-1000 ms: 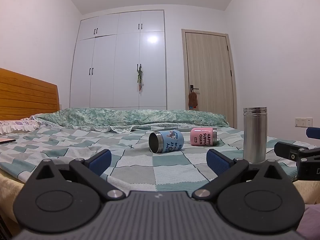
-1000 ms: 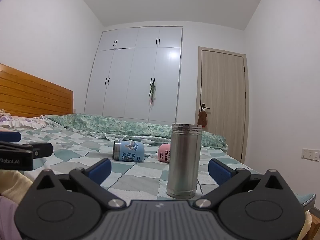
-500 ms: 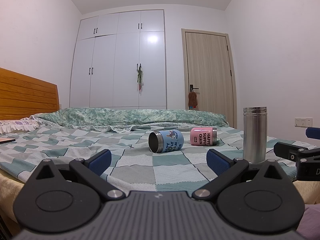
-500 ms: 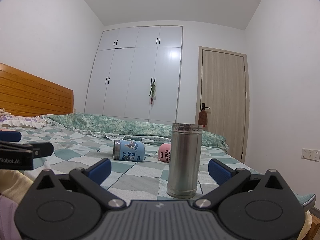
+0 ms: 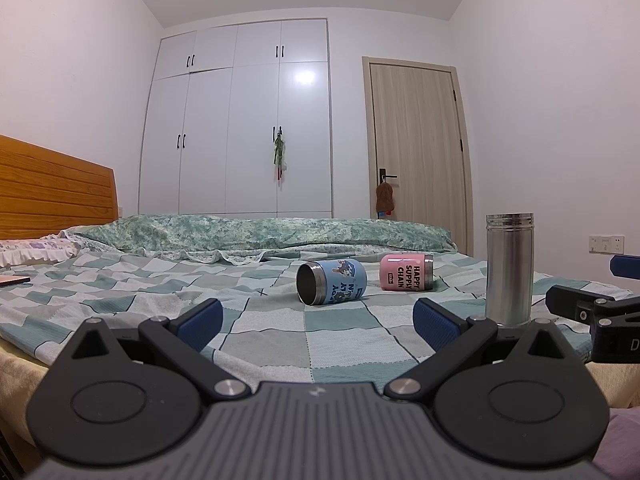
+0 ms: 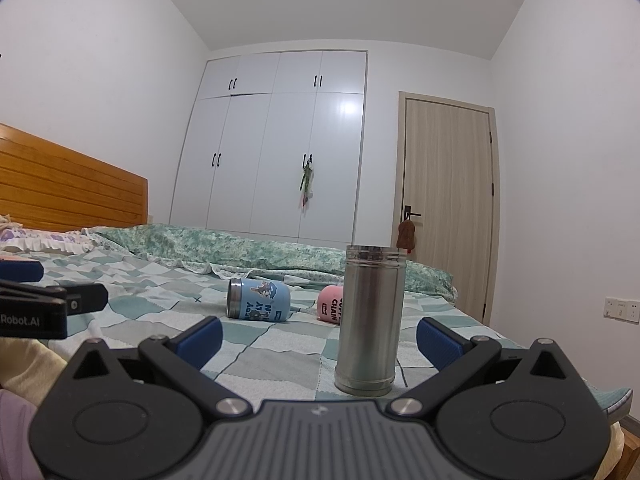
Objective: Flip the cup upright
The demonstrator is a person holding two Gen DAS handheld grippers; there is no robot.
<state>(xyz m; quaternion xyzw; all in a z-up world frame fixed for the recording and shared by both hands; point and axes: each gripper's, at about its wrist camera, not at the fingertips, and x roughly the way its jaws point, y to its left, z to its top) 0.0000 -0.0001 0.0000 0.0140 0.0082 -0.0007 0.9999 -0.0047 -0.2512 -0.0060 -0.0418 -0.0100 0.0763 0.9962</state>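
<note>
A blue cup [image 5: 332, 282] lies on its side on the checked bedspread, its open mouth facing left toward me. A pink cup [image 5: 406, 272] lies on its side just right of it. A tall steel flask [image 5: 509, 269] stands upright at the right. My left gripper [image 5: 318, 318] is open and empty, well short of the cups. My right gripper [image 6: 320, 336] is open and empty, with the flask [image 6: 370, 320] standing close between its fingers' line; the blue cup [image 6: 258, 300] and pink cup [image 6: 330, 304] lie beyond.
The bed [image 5: 160, 300] has a folded green quilt [image 5: 260, 236] at the far side and a wooden headboard [image 5: 52, 188] at left. A white wardrobe [image 5: 240, 120] and a door [image 5: 416, 152] stand behind. The other gripper shows at each view's edge.
</note>
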